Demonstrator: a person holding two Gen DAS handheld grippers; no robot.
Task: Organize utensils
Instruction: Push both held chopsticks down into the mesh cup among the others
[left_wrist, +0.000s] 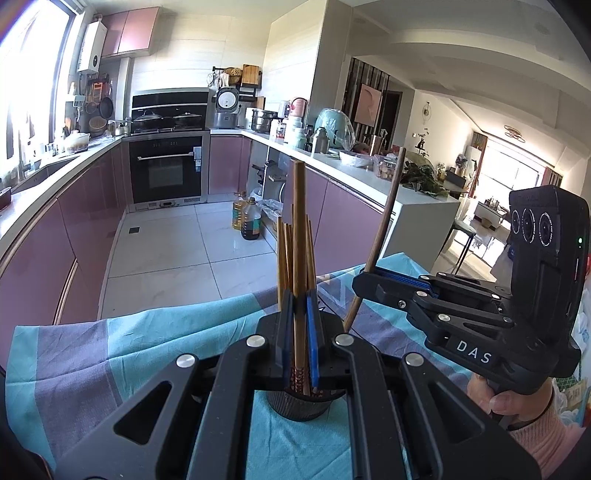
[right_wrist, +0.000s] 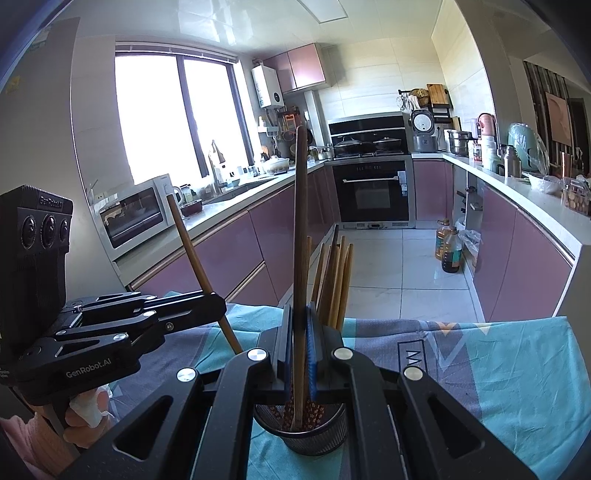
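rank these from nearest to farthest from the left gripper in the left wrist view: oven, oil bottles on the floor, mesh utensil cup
1. mesh utensil cup, on the cloth right below the left gripper, which is shut on a chopstick.
2. oil bottles, on the floor tiles, centre.
3. oven, built in at the kitchen's far end.

White capitals "DAS" stand on the side of the right claw (left_wrist: 364, 275), on its black body just above the hand (left_wrist: 513, 400) that holds it. "GenRobot.AI" is printed in white on the side of the left claw (right_wrist: 218, 299), low on its body near the grip. The camera block (right_wrist: 35, 229) rising above that claw bears "GenRobot" along its top edge; the last letters there are too blurred to tell.
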